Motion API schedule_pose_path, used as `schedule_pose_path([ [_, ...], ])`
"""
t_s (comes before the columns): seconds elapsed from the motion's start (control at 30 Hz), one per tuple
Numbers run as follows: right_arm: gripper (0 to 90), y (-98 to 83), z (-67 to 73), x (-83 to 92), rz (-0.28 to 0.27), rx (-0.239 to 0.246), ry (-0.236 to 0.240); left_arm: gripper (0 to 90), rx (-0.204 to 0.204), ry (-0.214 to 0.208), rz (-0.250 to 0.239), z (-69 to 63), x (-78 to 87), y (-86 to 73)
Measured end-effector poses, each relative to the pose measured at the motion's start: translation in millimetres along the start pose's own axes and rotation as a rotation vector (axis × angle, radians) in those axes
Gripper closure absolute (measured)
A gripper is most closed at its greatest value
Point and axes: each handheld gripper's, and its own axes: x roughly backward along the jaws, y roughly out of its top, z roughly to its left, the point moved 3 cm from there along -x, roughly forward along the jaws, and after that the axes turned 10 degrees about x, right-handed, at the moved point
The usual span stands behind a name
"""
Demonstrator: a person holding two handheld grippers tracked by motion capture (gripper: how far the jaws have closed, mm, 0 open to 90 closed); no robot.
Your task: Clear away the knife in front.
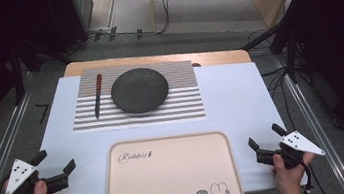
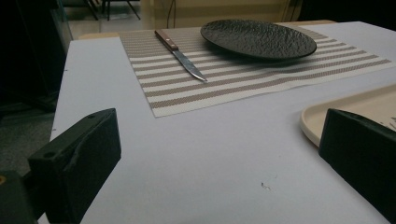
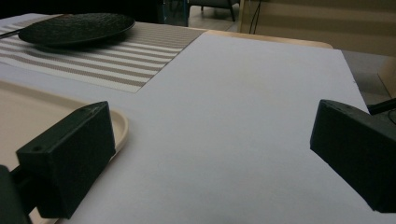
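A black textured plate [image 1: 139, 89] rests on a striped placemat [image 1: 176, 107] at the far middle of the table. A knife [image 1: 98, 96] with a reddish-brown handle lies on the mat left of the plate, blade toward me. The plate [image 2: 258, 38] and knife [image 2: 181, 54] also appear in the left gripper view. A beige tray [image 1: 170, 178] with a rabbit print sits at the near edge. My left gripper [image 1: 56, 160] hovers open at the tray's left, nothing between its jaws. My right gripper [image 1: 265, 135] stands open at the tray's right, holding nothing.
A white sheet [image 1: 240, 93] covers the table; a strip of wood shows at its far edge. Metal rails run along both sides. Cables and dark stands lie on the floor beyond the table.
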Motion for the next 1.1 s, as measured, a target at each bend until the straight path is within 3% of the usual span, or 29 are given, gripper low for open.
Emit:
schedule_pose_path([
  [0.5,0.0,0.1,0.7,-0.6,-0.001,0.007,0.000,0.0,-0.007,0.010,-0.005,-2.3,1.7,4.5],
  [0.7,0.0,0.2,1.1,-0.7,-0.001,0.009,-0.001,0.0,-0.028,0.015,-0.018,-12.4,3.2,16.9],
  [1.1,0.0,0.2,1.1,-0.3,-0.002,0.010,0.000,0.0,-0.025,0.009,-0.014,-20.9,-0.1,37.2],
])
